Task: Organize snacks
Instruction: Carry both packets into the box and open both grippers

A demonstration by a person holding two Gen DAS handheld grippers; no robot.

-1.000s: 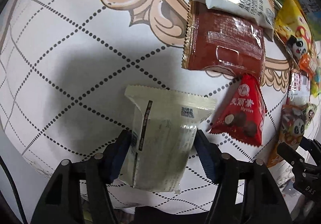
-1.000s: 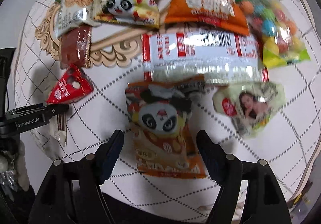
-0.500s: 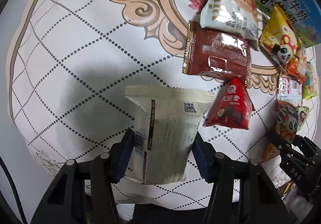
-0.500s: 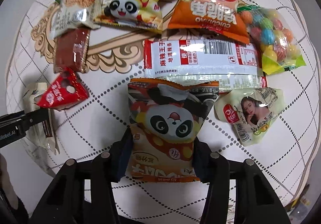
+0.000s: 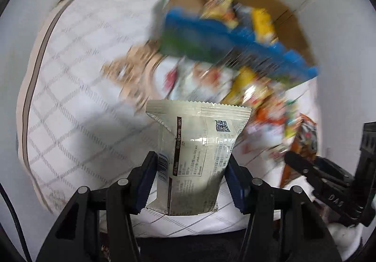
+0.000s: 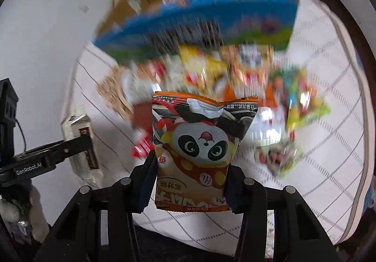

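Observation:
My left gripper (image 5: 191,179) is shut on a pale cream snack packet (image 5: 197,151), held up off the white patterned table (image 5: 82,97). My right gripper (image 6: 190,182) is shut on an orange panda snack bag (image 6: 199,149), also lifted. The left gripper (image 6: 58,154) with its cream packet (image 6: 77,125) shows at the left of the right wrist view. The right gripper (image 5: 329,186) with the orange bag (image 5: 303,142) shows at the right of the left wrist view. An open cardboard box (image 5: 235,3) with snacks inside stands at the far side of the table; it also shows in the right wrist view (image 6: 199,3).
Several snack packets (image 6: 235,74) lie blurred on the table in front of the box, among them a bag of coloured candies (image 6: 298,97). A white wall (image 6: 58,15) is behind the box. The table's rim (image 5: 30,88) curves at the left.
Both grippers have lifted their packets off the table and tilted up, so the cardboard box has come into view. The background is motion-blurred.

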